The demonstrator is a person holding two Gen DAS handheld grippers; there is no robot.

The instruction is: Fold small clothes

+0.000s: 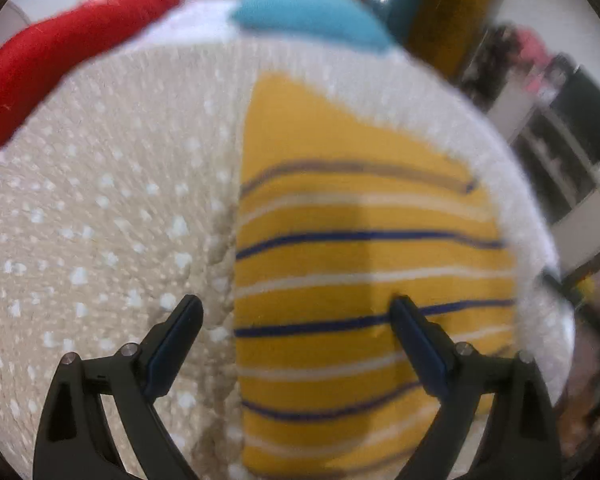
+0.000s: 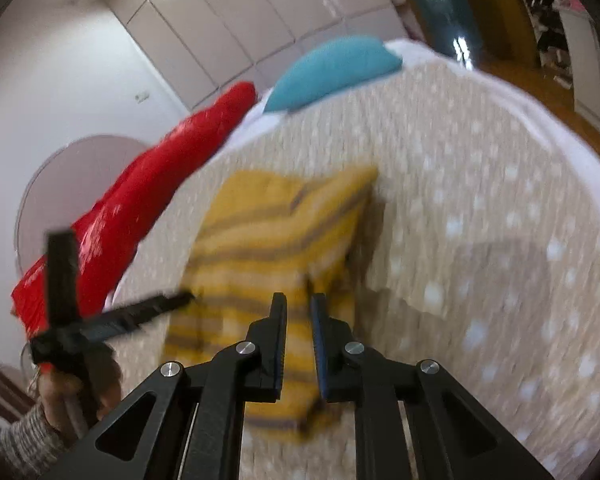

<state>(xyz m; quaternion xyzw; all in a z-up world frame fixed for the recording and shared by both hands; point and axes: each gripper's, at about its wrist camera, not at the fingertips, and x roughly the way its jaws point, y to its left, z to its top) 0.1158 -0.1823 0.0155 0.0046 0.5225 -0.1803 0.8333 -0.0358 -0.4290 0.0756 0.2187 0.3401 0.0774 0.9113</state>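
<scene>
A yellow garment [image 1: 340, 208] with blue and white stripes lies on a beige dotted blanket [image 1: 100, 220]. My left gripper [image 1: 296, 302] hangs open just above it, one finger over the blanket and the other over the stripes, with nothing between the pads. In the right wrist view the garment [image 2: 268, 232] is bunched and partly doubled over. My right gripper [image 2: 299, 300] stands nearly closed, with a raised ridge of the yellow cloth caught in the narrow gap. The left gripper [image 2: 124, 268] shows there at the left, spread wide, held by a hand in a knit sleeve [image 2: 24, 444].
A red cushion [image 1: 60, 52] and a teal cushion [image 1: 308, 16] lie at the far end of the bed. White bedding [image 1: 520, 200] rims the blanket on the right. Beyond the bed's edge are shelves [image 1: 560, 152] and a wooden floor [image 2: 572, 120].
</scene>
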